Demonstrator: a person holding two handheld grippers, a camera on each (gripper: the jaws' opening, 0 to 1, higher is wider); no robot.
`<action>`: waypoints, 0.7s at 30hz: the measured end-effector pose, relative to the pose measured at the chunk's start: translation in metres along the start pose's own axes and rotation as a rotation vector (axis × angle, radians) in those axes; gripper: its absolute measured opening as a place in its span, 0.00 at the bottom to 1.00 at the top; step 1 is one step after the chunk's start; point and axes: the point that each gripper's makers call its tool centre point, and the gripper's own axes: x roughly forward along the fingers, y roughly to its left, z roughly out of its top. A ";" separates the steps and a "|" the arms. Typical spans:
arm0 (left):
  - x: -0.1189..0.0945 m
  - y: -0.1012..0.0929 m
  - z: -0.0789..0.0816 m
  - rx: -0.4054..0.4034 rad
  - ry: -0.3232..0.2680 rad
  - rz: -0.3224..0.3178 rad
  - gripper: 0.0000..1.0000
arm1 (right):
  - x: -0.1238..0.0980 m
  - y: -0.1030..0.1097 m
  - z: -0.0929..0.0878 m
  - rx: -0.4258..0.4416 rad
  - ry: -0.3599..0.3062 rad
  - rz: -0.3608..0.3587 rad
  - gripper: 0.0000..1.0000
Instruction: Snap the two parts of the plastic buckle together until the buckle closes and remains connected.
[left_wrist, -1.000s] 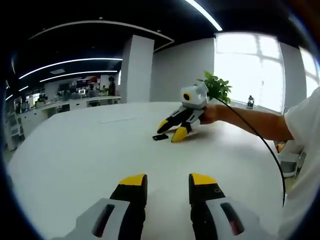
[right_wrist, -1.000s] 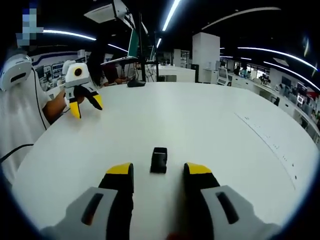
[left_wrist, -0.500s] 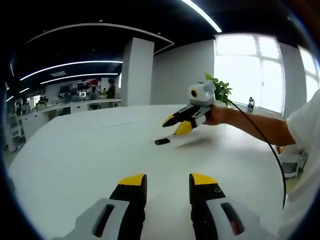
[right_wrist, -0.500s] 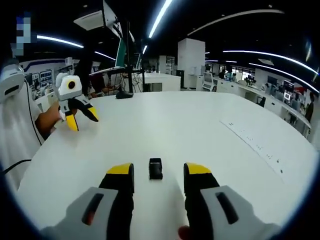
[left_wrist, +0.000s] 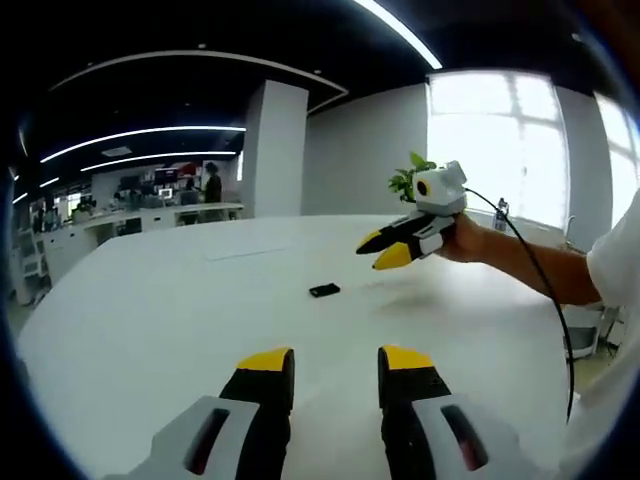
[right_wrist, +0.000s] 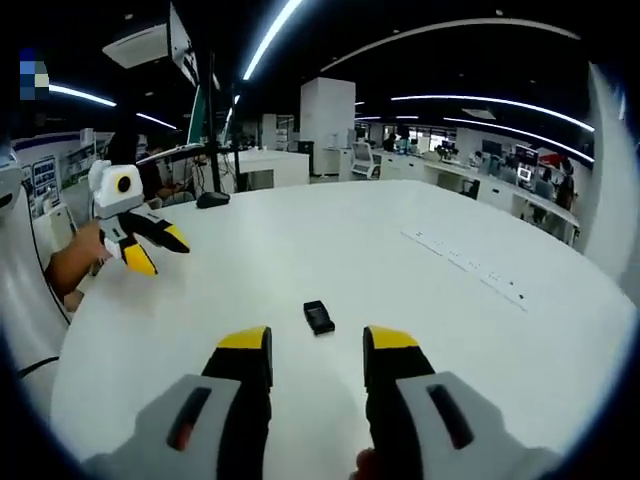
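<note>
The black plastic buckle (right_wrist: 318, 317) lies flat on the white table (right_wrist: 330, 240), touching neither gripper; in the left gripper view it is a small dark piece (left_wrist: 324, 290) out on the tabletop. It reads as one short block (whether its two parts are latched is too small to tell). Just short of the buckle, the right gripper (right_wrist: 316, 347) hangs above the table with its yellow-tipped jaws spread apart and nothing between them, the buckle lying just beyond the gap. From the left gripper view the same tool (left_wrist: 384, 248) is held off the surface, beside and above the buckle, jaws parted. The left gripper (left_wrist: 336, 367) sits well back from the buckle, jaws likewise apart and empty; the right gripper view shows it (right_wrist: 157, 251) far to the side of the buckle, raised off the table. A potted plant (left_wrist: 409, 178) stands beyond the buckle, near the bright window (left_wrist: 500, 140).
</note>
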 end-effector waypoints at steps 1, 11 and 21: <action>0.001 0.000 0.000 0.000 -0.001 -0.001 0.33 | -0.002 0.000 0.000 0.013 -0.008 -0.013 0.35; 0.008 -0.002 0.002 -0.011 -0.010 -0.005 0.32 | -0.028 -0.007 -0.005 0.042 -0.007 -0.203 0.32; 0.012 -0.005 0.008 0.007 -0.003 0.001 0.32 | -0.044 0.015 -0.012 0.046 0.001 -0.275 0.32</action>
